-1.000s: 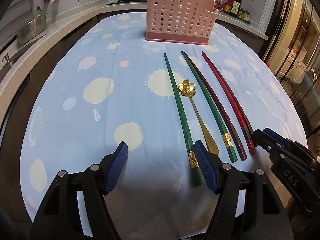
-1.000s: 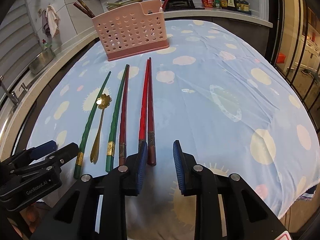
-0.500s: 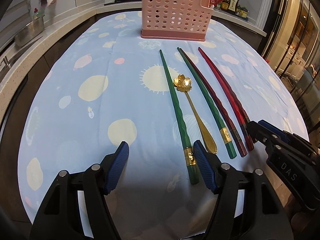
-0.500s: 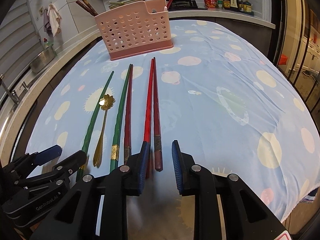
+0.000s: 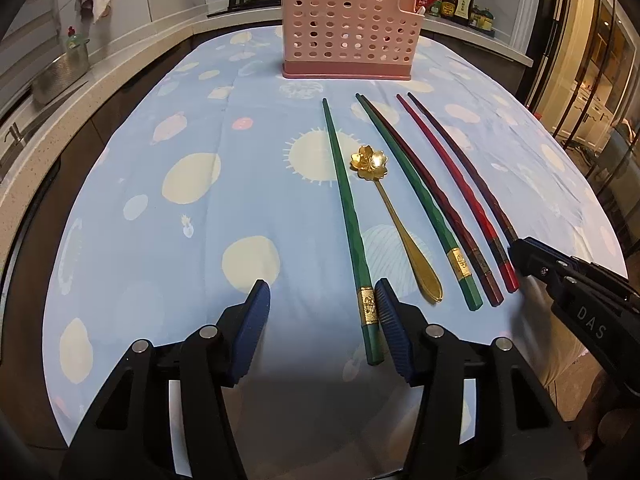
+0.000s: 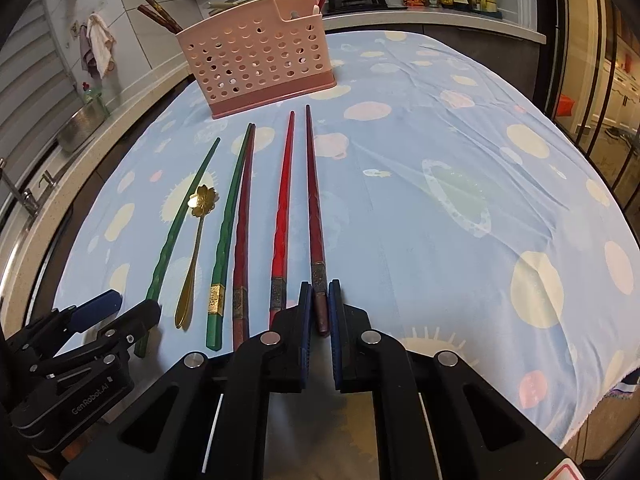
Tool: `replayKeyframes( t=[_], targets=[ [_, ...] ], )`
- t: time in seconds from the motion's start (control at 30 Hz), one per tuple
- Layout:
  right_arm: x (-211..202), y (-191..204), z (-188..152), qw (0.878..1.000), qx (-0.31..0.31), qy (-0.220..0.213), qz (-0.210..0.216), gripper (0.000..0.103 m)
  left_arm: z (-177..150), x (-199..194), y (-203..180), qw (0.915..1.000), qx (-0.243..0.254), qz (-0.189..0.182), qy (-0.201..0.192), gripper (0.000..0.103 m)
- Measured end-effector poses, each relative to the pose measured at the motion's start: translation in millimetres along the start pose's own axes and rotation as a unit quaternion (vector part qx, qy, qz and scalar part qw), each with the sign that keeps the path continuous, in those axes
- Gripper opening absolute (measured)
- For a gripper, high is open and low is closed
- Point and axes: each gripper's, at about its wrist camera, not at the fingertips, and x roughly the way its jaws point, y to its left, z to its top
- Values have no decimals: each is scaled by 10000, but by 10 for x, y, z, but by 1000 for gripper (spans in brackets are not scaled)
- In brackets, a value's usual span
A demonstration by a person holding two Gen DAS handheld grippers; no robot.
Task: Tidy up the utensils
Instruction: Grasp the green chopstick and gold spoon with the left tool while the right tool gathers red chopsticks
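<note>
The right hand-held gripper has just closed its jaws and is clamped on the near, butt end of the dark red chopstick, the rightmost utensil, whose long axis runs away toward the pink perforated utensil holder at the far end of the counter. The left hand-held gripper, jaws apart and just narrowing, straddles the butt of the leftmost green chopstick, unclamped.

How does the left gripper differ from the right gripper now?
The left gripper is open around the leftmost green chopstick; the right gripper is shut on the rightmost dark red chopstick. Both sets of jaws have just been closing. Both point toward the pink holder.
</note>
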Motion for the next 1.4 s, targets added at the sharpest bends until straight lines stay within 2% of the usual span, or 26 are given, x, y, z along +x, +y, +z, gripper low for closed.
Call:
replayKeyframes(
  t=[0.07,0.13,0.2,0.27,0.37,0.63,0.9,1.2,1.4],
  targets=[
    [4,19,-9,10000,-75,-18,-36,8,-7,-5,-19,10000,35,-3,-6,51],
    [2,26,-14,9999,-117,-26,-44,7,-15,-13,-28,10000,73,-15,-27,44],
    [-1,16,-12,9999,-99,-21,-26,7,-13,-26,-12,9999,63,-108,-33,26],
    [-20,11,-21,10000,-63,-25,-12,7,0,-29,24,9997,-3,-259,16,13],
    [-60,22,-36,10000,-75,-36,7,7,8,-31,92,9988,-146,-459,98,7],
    [-262,23,-52,9998,-43,-165,102,7,2,-140,196,9967,-349,-718,142,7],
    [-546,35,19,9987,33,-433,252,7,77,-413,205,9960,-349,-814,-73,7],
    [-1038,11,323,9928,157,-1091,475,7,338,-792,193,9933,-265,-1035,-445,7],
    [-1323,4,546,9865,190,-1534,538,7,561,-1012,208,9914,-247,-1030,-769,7]
  ],
)
